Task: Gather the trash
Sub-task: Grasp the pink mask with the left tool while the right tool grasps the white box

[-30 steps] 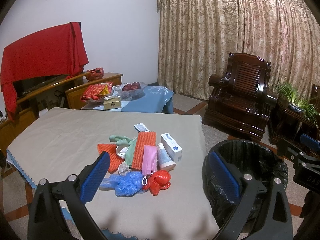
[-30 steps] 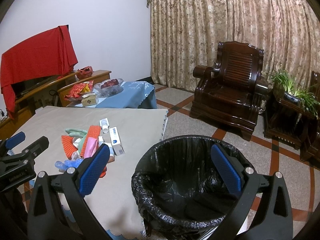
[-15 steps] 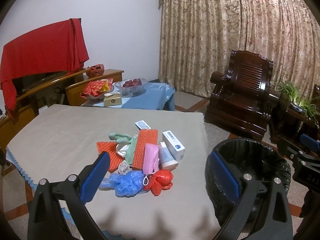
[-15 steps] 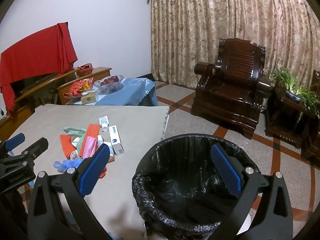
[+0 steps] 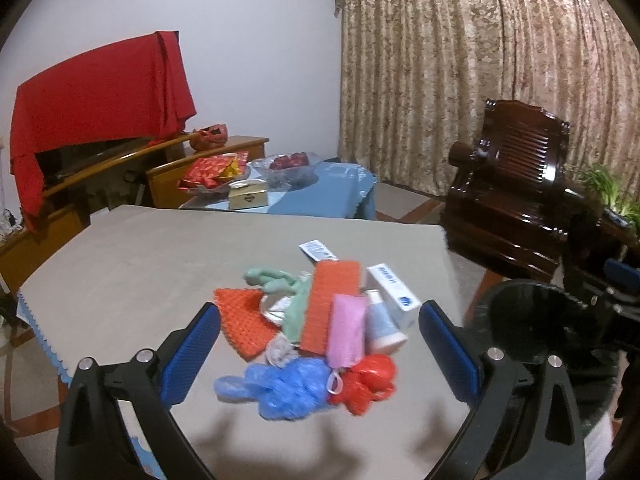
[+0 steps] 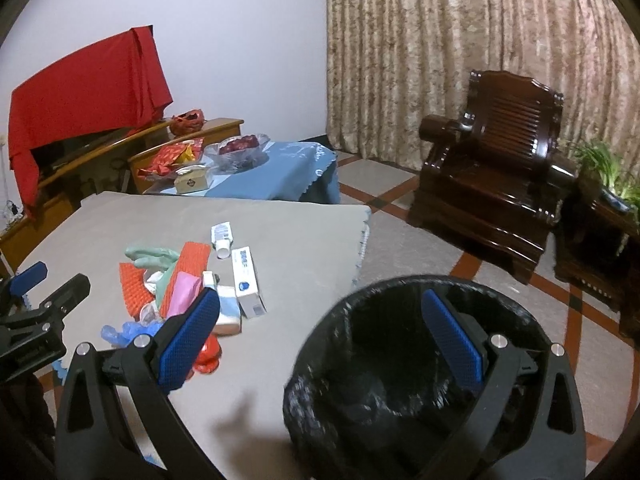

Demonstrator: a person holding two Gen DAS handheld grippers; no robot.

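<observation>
Both wrist views had drawn nearer since 1 second before: the trash pile filled more of the left view, and the bin more of the right.

Largest was the table point(image 5: 120, 264) under its grey cloth, with the black-lined trash bin point(image 6: 360, 364) standing on the floor just beside its right edge. A dark wooden armchair point(image 6: 500, 152) stood well apart by the curtain.

The left gripper point(image 5: 320, 348) hung over the near part of the pile, jaws spread wide and holding nothing. The right gripper point(image 6: 320, 332) hung above the bin's rim, equally wide and empty.

On the cloth the trash lay heaped together: 2 orange foam nets point(image 5: 332, 304), a green glove point(image 5: 272, 280), a white carton point(image 5: 394, 294) beside a small tube point(image 5: 380, 322), a pink face mask point(image 5: 346, 332), a crumpled blue plastic bag point(image 5: 284, 390) touching a red plastic bag point(image 5: 366, 380) at the near edge. A small white bottle point(image 6: 221, 236) lay at the far side of the pile.
</observation>
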